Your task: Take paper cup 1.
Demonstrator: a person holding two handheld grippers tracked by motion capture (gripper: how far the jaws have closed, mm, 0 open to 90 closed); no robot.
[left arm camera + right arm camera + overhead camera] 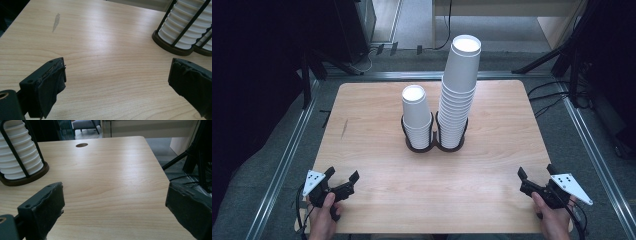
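Both my tongs gape empty: left gripper (343,178), right gripper (537,175). Tall white paper-cup stack (458,95) stands upright, centre-far, slightly nearer my right.

The place looked like a lab or test room set up for recording. A pale wooden desk (377,150) stood inside a frame of metal rails (287,160) laid on grey carpet (262,165). Behind the desk, black stand legs (542,62) and loose cables (547,95) crossed the floor, and dark equipment (357,25) stood to the back left of it. Beyond the desk's far edge, a chair (86,125) showed in the right gripper view.
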